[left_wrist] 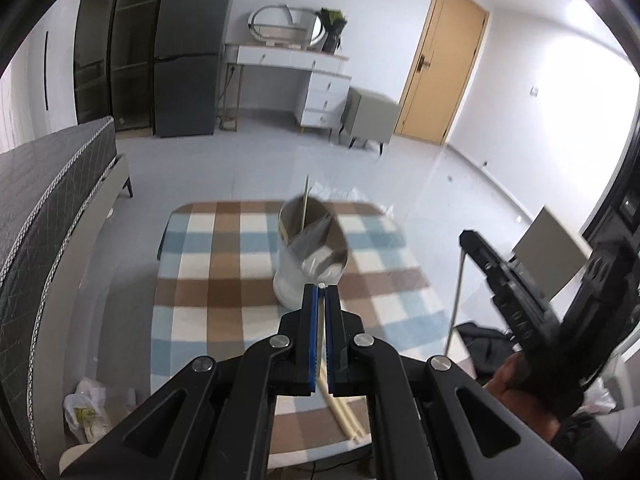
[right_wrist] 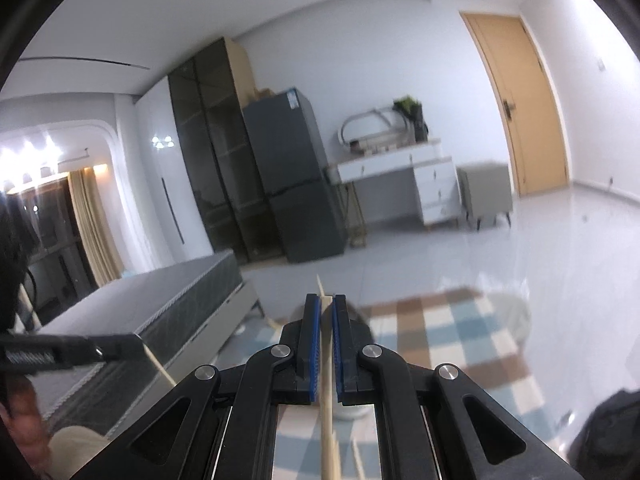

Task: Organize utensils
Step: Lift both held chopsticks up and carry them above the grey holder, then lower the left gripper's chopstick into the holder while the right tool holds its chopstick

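A white utensil holder [left_wrist: 308, 256] with inner dividers stands on the checked tablecloth [left_wrist: 224, 280]; one thin stick leans in its back compartment. Just in front of and above it, my left gripper [left_wrist: 321, 289] is shut on a pale chopstick [left_wrist: 321, 320] that runs along its blue pads. At the right of the left wrist view, my right gripper [left_wrist: 468, 240] holds another chopstick [left_wrist: 457, 292] that hangs downward. In the right wrist view, the right gripper [right_wrist: 327, 298] is shut on that wooden chopstick [right_wrist: 326, 360]. The left gripper [right_wrist: 136, 344] shows at the left edge with its chopstick [right_wrist: 160, 368].
More pale chopsticks [left_wrist: 346, 418] lie on the cloth near the table's front edge. A grey bed [left_wrist: 48, 200] stands to the left, a plastic bag [left_wrist: 86, 412] lies on the floor, and a dark bundle [left_wrist: 480, 340] sits to the right. Fridge, dressing table and door stand far back.
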### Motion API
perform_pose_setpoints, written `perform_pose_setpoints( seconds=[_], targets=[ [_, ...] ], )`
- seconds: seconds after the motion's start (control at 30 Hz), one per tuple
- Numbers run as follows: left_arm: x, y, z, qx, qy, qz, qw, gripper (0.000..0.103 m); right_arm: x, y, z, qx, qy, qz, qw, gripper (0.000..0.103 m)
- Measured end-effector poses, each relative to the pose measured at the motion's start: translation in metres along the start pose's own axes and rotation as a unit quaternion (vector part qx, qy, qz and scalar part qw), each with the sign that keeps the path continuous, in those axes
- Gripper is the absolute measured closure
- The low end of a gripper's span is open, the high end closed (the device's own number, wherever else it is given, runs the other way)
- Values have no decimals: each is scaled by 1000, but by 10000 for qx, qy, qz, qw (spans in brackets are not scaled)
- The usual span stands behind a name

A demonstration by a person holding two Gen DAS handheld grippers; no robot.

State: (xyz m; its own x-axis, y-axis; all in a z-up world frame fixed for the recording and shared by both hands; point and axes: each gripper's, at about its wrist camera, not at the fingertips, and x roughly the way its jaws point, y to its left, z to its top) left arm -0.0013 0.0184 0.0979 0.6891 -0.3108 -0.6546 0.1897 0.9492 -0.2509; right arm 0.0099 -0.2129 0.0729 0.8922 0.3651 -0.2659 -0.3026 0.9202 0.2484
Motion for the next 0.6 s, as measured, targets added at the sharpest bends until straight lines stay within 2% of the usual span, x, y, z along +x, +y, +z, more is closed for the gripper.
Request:
perform_pose_setpoints(
  seconds=[0.3, 0.47, 0.6],
  targets=[
    [-15, -12, 56, 26, -425, -191, 9989, 103, 16, 0, 55, 9, -617, 263, 9978, 98],
    [-8, -5, 87, -70, -623, -153, 9979, 103, 38, -1, 79, 134, -908, 449, 9948, 98],
    [9, 2, 106, -40, -668, -107, 9977, 103, 68, -10, 91, 448, -956, 494, 9932, 98]
  ],
)
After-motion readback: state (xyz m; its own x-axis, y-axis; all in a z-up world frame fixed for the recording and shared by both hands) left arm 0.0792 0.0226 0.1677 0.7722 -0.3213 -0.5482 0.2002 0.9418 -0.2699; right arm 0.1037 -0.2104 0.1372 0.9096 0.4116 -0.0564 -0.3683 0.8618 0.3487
